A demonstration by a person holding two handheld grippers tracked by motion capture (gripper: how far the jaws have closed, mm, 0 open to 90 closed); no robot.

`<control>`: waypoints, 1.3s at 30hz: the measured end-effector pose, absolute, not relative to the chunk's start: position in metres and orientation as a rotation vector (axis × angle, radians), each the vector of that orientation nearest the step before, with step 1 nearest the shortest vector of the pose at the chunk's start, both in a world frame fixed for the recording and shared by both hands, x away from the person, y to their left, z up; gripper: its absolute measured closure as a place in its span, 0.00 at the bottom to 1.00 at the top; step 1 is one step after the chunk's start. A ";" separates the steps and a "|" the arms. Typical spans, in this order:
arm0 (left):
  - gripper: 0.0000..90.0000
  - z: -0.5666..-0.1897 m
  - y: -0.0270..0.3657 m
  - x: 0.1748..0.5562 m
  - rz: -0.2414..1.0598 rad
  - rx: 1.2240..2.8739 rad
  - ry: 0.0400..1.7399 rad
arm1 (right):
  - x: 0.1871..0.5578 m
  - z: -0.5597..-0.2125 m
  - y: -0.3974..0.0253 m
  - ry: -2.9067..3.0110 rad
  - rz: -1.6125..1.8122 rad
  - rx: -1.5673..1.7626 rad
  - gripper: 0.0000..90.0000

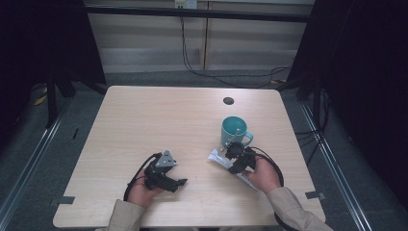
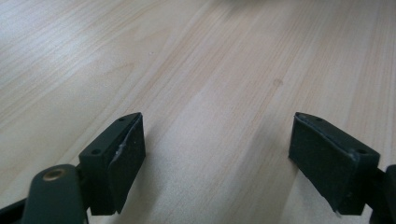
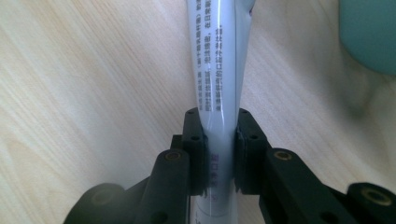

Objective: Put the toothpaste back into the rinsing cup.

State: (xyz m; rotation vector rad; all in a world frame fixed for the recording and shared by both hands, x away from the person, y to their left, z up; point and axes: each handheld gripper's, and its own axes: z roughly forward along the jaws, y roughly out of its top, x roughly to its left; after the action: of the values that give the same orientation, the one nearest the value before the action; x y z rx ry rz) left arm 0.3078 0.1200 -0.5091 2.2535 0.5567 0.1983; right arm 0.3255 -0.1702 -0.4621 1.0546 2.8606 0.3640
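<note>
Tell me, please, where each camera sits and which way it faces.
High view: above the person's side, looking forward and down on the table; forearms, left gripper, right gripper.
Left gripper view: rides the left gripper, facing bare tabletop between open jaws.
Right gripper view: rides the right gripper, along the clamped white tube.
Shared: the tube and teal mug.

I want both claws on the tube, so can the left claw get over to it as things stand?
Probably yes. The left claw is open and holds nothing, and bare table lies between it and the white tube. The right claw grips the tube's middle, so only its ends stay free.
</note>
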 end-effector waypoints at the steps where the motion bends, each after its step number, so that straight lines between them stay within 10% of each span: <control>1: 0.20 -0.509 0.120 0.308 0.197 2.254 0.556 | 0.325 -0.461 -0.171 2.853 0.389 1.058 0.86; 39: 0.20 -0.509 0.120 0.308 0.200 2.259 0.551 | 0.319 -0.415 -0.192 2.523 1.035 1.100 0.86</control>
State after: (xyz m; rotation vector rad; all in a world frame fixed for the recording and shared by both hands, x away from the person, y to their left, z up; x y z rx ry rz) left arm 0.3080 0.1202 -0.5090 2.2593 0.5511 0.1997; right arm 0.3186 -0.1922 -0.4154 1.0996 2.5229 1.0346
